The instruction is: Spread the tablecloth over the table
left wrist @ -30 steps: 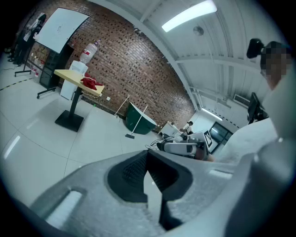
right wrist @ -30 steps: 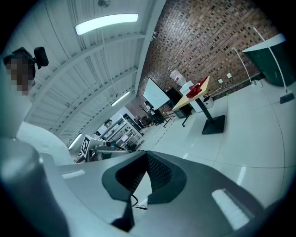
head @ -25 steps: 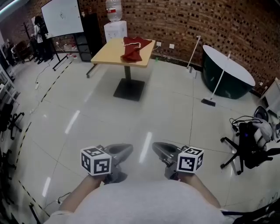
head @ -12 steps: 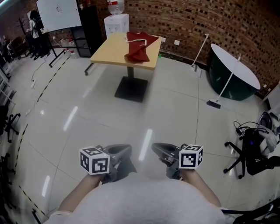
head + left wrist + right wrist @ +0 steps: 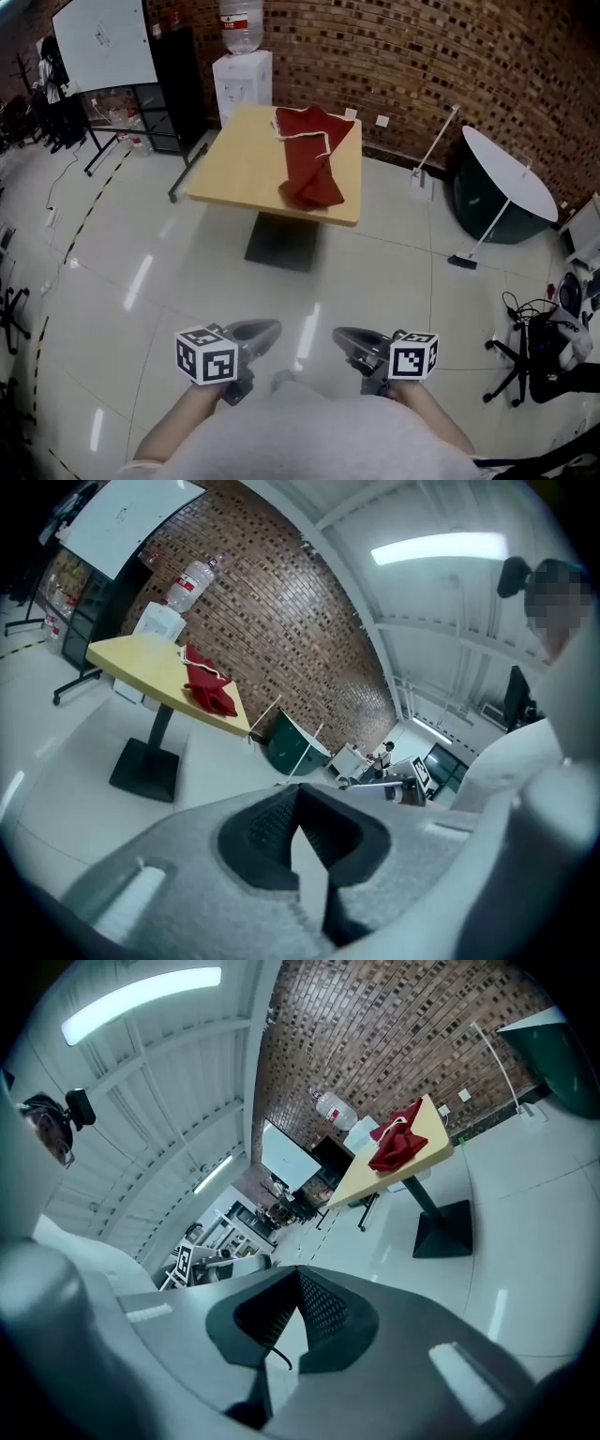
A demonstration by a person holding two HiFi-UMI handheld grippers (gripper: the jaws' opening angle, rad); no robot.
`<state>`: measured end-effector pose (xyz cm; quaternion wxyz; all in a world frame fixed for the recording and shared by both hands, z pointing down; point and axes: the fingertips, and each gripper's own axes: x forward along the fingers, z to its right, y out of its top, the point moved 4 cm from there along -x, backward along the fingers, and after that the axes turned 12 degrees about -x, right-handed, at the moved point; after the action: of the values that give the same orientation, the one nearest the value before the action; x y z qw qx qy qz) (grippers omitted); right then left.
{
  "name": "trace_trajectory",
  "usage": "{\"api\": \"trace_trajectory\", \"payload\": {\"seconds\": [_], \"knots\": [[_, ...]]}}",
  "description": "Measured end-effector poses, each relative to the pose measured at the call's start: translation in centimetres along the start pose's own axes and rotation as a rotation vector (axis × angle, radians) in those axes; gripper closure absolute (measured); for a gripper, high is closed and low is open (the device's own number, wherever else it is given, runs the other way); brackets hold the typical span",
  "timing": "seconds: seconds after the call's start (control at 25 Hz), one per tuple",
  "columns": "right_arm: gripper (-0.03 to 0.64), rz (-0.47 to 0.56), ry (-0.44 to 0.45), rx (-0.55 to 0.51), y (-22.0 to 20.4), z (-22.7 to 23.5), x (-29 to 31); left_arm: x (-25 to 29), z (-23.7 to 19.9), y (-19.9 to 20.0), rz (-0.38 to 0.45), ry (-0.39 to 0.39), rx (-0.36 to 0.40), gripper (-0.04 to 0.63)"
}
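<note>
Tablecloth (image 5: 309,164) lies bunched on the table (image 5: 234,169), along its right edge toward the near corner, well apart from both tools. Left gripper (image 5: 255,331) and right gripper (image 5: 352,339) are pressed together, empty. Best to come up square to the near edge, then part the jaws for two separate hems.

The red cloth (image 5: 309,161) is lying bunched in a long crumpled heap, a white cord trailing over it, along the right side of the table (image 5: 239,169), whose square pale-wood top is standing on one dark post.
</note>
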<state>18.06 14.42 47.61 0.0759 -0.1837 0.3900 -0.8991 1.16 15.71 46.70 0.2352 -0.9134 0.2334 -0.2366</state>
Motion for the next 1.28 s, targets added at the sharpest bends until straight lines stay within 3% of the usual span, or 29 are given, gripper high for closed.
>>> {"api": "trace_trajectory", "payload": {"seconds": [0.2,0.56,0.8,1.04,1.28], "knots": [[0.618,0.024,-0.054,0.007,4.0,3.0,3.7,0.9,-3.8,6.7,-0.026,-0.02,0.008,0.595],[0.618,0.1,-0.07,0.112,7.3,11.2,5.8,7.2,-8.3,11.4,-0.11,-0.017,-0.037,0.595],[0.618,0.138,-0.063,0.12,13.9,18.9,7.8,12.2,-13.6,20.1,-0.064,0.132,-0.04,0.595],[0.618,0.132,-0.071,0.061,19.8,25.7,8.7,17.8,-16.3,25.7,-0.104,0.154,-0.049,0.595],[0.618,0.129,-0.064,0.096,22.1,29.8,10.3,20.0,-18.6,27.1,-0.172,0.034,-0.132,0.58]]}}
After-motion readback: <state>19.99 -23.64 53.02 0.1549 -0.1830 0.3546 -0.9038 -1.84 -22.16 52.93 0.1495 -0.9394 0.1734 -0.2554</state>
